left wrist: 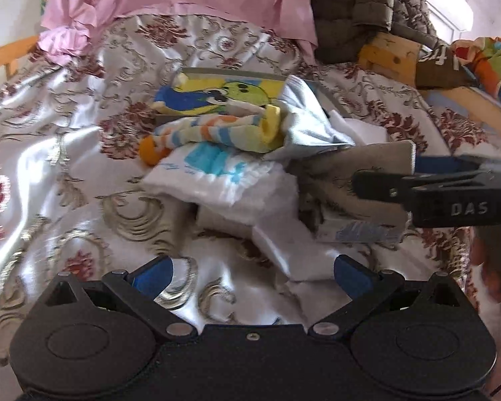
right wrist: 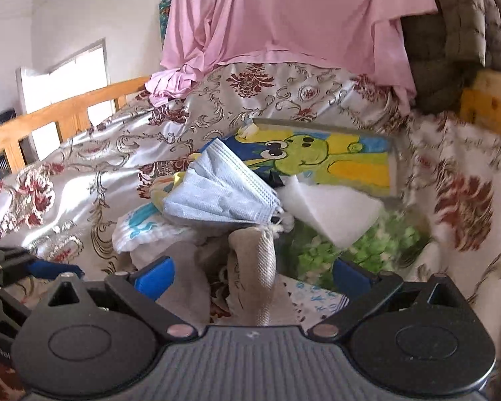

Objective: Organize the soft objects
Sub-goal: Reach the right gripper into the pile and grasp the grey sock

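Note:
A heap of soft things lies on the flowered satin bedspread [left wrist: 50, 167]. In it are a striped sock [left wrist: 210, 132], a diaper with blue print [left wrist: 217, 173], a pale blue face mask [right wrist: 220, 193], white pads [right wrist: 334, 210] and a grey cloth [right wrist: 254, 260]. Behind them is a flat box with a green frog picture [right wrist: 317, 160]. My left gripper [left wrist: 252, 274] is open, low over a white pad [left wrist: 294, 250] at the heap's near edge. My right gripper [right wrist: 254, 275] is open too, with the grey cloth lying between its fingers. It reaches in from the right in the left wrist view [left wrist: 417, 170].
A pink sheet [right wrist: 284, 16] hangs at the back, with an olive quilted jacket [left wrist: 350, 10] beside it. A wooden bed rail [right wrist: 50, 113] runs along the left. A green and white packet [right wrist: 377, 247] lies right of the heap. Bright cloth [left wrist: 484, 63] sits far right.

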### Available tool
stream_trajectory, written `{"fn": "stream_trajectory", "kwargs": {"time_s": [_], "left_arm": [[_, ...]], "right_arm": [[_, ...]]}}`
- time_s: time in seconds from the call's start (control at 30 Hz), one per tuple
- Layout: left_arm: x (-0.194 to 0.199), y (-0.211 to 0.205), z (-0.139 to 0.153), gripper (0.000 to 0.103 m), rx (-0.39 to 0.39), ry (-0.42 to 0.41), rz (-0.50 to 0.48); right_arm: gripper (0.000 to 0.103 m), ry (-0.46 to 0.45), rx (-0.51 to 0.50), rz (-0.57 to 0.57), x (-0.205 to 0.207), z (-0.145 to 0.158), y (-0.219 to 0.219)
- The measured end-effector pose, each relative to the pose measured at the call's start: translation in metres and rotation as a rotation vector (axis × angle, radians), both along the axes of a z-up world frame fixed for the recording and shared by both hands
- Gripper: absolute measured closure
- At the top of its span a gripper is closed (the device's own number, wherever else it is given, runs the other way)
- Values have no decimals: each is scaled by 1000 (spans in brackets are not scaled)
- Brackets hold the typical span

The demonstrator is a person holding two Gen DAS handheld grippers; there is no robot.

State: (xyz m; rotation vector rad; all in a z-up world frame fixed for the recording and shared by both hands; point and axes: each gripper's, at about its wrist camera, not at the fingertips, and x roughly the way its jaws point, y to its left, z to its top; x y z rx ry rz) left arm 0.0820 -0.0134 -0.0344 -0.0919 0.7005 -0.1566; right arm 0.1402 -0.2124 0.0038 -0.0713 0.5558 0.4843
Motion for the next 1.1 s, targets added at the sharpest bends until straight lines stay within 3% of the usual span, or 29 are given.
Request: {"fn": "stream_trajectory", "kwargs": {"time_s": [0.1, 0.27, 0.5, 0.6, 0.8, 0.9, 1.1], "left_arm": [[8, -3, -4, 1, -44, 21, -40], [20, -10, -14, 1, -88, 61, -65], [32, -23, -23, 1, -87, 69, -115], [37, -31, -26, 1, -64, 82, -139], [49, -50, -34, 4, 62, 100, -148], [53, -49, -34, 12, 60, 106, -127], [53, -40, -34, 41, 40, 118, -62]], "right_arm": [[1, 13, 1, -4, 3, -7, -6], [15, 49, 71, 7, 11, -15, -15], [27, 77, 115, 17, 19, -22, -22], [29, 89, 125, 17, 23, -24, -23], [30, 95, 123, 27, 25, -27, -21], [37, 106, 129, 26, 26, -28, -22], [49, 99, 117, 15, 24, -28, -21]]}}
